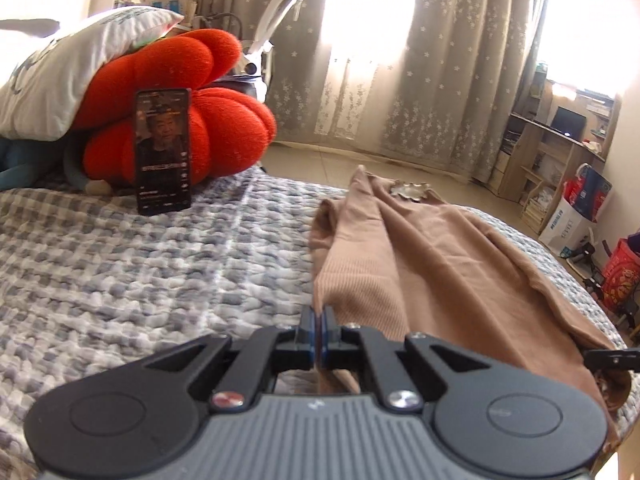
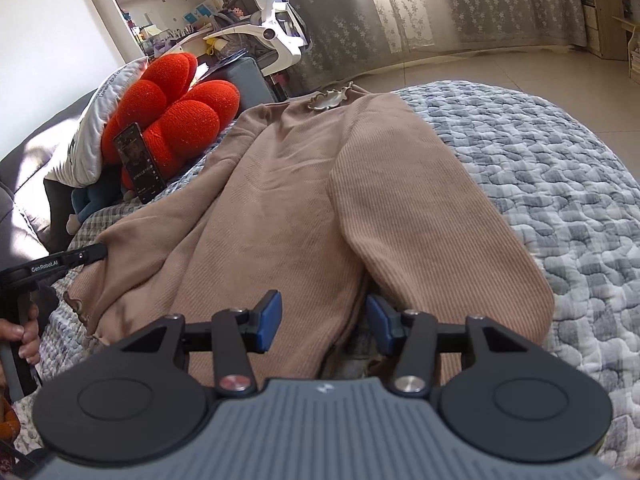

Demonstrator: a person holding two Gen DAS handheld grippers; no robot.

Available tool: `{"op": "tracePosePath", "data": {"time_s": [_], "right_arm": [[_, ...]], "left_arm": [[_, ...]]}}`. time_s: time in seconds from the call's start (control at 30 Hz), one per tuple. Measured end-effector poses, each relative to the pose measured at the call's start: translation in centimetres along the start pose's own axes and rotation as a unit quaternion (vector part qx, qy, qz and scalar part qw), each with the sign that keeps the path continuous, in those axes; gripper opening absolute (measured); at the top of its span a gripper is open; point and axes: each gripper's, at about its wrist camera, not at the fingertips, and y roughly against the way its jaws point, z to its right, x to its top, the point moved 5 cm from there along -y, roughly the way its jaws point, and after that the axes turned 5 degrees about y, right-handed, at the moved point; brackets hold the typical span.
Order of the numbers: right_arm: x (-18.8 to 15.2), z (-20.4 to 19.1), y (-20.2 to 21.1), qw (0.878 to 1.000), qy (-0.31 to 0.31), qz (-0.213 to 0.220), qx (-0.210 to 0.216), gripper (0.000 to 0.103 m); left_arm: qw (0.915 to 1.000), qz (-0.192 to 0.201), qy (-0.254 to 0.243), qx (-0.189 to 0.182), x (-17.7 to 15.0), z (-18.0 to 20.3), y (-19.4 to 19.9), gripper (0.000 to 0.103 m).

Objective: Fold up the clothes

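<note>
The tan ribbed sweater (image 2: 280,208) lies lengthwise on the grey-and-white quilted bedspread (image 2: 560,184), collar at the far end with a pale scalloped trim (image 2: 330,100); one sleeve (image 2: 420,216) is already laid over the body along its right side, the other side lies looser and rumpled toward the left hem.

Left gripper (image 1: 319,320): jaws clenched on a thin edge of the sweater (image 1: 420,256) at its near left border, the fabric pinched between the blue pads and drawn taut away from them. Right gripper (image 2: 322,320): jaws released, standing apart just above the near hem, one pad (image 2: 268,320) over the body, the other beside the folded sleeve's cuff end; nothing between them.

Handling, by judgement: a soft, light knit that drapes and stretches; it will sag between two holds and drag on the textured quilt; no stiffness to carry a crease, so each fold must be laid down flat. Best holds appear to be the ribbed hem corners and the shoulder seams; a pinch in mid-panel would only bunch it.

View differences: the left wrist view shows the clamp on the cloth close up and the phone (image 1: 163,151) propped against the red cushion (image 1: 224,120), but foreshortens the garment; the right wrist view shows the whole layout, the folded sleeve, and the left tool's tip (image 2: 86,255) meeting the hem, with the person's hand (image 2: 24,336) on its handle.
</note>
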Motion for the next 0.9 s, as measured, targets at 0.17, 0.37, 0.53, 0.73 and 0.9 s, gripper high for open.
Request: {"op": "tracePosePath", "data": {"time_s": [0.17,0.37,0.53,0.73,0.9], "right_arm": [[0.3,1.6,0.4,1.000,-0.001,0.005,-0.013,0.051],[1.6,3.3,1.1,0.998,0.011,0.022,-0.054,0.051],[2.7,5.1,1.4,0.996,0.011,0.031,-0.085,0.051],[2.8,5.6,2.3,0.996,0.007,0.034,-0.080,0.051],[2.3,5.3,2.7,0.998,0.001,0.024,-0.063,0.051]], "left_arm": [[0.9979,0.001,0.001,0.064,0.8,-4.4,-1.1,0.002],[0.9914,0.012,-0.003,0.130,2.1,-7.9,-2.1,0.003],[0.9914,0.005,0.018,0.130,2.7,-8.4,-2.5,0.005],[0.9935,0.008,0.028,0.110,2.6,-7.3,-1.3,0.042],[0.9975,-0.008,0.024,0.066,1.6,-5.3,0.2,0.042]]}}
